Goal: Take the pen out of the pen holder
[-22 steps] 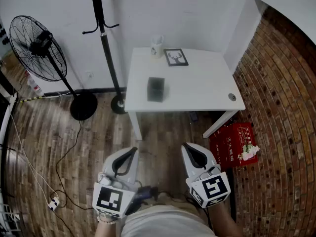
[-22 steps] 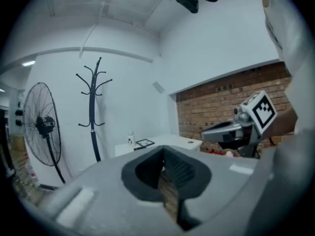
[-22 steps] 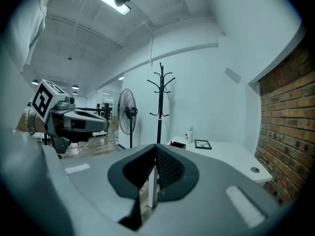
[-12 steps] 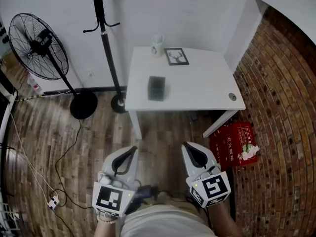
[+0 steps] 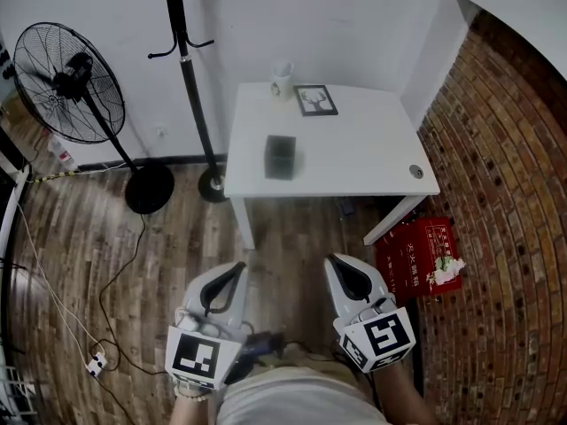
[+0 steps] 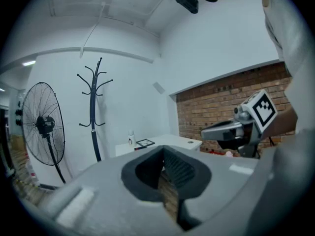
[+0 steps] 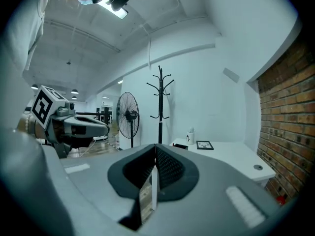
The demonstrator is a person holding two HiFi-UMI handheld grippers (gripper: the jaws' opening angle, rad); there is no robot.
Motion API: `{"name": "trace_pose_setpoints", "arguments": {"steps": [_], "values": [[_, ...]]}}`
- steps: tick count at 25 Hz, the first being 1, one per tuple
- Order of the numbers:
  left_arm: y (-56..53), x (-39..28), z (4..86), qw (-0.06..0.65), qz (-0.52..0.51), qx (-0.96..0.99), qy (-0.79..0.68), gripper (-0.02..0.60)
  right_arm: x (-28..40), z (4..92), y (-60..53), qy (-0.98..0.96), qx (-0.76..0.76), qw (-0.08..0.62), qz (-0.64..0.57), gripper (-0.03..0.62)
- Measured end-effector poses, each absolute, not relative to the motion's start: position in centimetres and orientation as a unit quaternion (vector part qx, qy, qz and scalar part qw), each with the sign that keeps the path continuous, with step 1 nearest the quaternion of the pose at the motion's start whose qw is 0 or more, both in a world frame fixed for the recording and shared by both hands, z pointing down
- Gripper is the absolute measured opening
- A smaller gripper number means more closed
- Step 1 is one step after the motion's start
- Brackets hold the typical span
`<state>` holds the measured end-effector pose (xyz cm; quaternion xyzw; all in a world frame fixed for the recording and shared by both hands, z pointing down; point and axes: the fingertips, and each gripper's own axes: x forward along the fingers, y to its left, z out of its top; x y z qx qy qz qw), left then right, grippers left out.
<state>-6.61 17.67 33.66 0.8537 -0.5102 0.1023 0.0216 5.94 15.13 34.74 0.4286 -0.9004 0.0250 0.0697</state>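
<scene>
While both tools are held low and close to the person's body in the head view, the pen holder point(image 5: 280, 158) stands well apart from them on the white table point(image 5: 363, 153), toward its left half and nearer the front edge than the back. It looks like a small, dark, square-sided box with a mesh-like look; whether a pen stands in it cannot be made out at this size. Behind it, a white cup point(image 5: 283, 82) and a dark picture frame point(image 5: 315, 101) sit side by side near the wall. A standing fan point(image 5: 66, 82) and a black coat stand point(image 5: 186, 69) are to the table's left on the wooden floor point(image 5: 89, 237), and a red box point(image 5: 421, 259) lies by the brick wall point(image 5: 505, 193) on the right. The left gripper point(image 5: 237, 268) and the right gripper point(image 5: 335, 262) both point toward the table, each with its marker cube nearest the person. From the left gripper view, that tool's two jaws meet at the tips with nothing between them; the table shows far off beyond them, and the other tool hangs at the right. From the right gripper view, its jaws are likewise pressed together and empty, and the holder appears only as a small dark shape at the near left part of the distant tabletop, left of the cup and frame.
</scene>
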Motion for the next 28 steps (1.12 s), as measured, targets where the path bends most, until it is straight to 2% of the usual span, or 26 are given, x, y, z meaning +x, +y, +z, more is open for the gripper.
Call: {"name": "trace_pose_setpoints", "arguments": {"steps": [7, 10, 14, 28], "values": [[17.7, -6.8, 33.7, 0.026, 0.097, 0.856, -0.507, -0.005, 5.8, 34.4, 15.2, -0.898, 0.436, 0.05, 0.035, 0.008], [17.8, -7.1, 33.6, 0.028, 0.091, 0.857, -0.506, -0.005, 5.6, 34.2, 15.1, -0.897, 0.437, 0.035, 0.054, 0.065], [17.8, -7.2, 33.5, 0.026, 0.091, 0.859, -0.504, -0.005, 5.5, 33.9, 15.3, -0.896, 0.44, 0.031, 0.05, 0.083], [18.8, -9.2, 33.9, 0.019, 0.086, 0.866, -0.492, -0.005, 4.3, 34.4, 16.6, -0.885, 0.461, 0.049, 0.034, 0.083]]}}
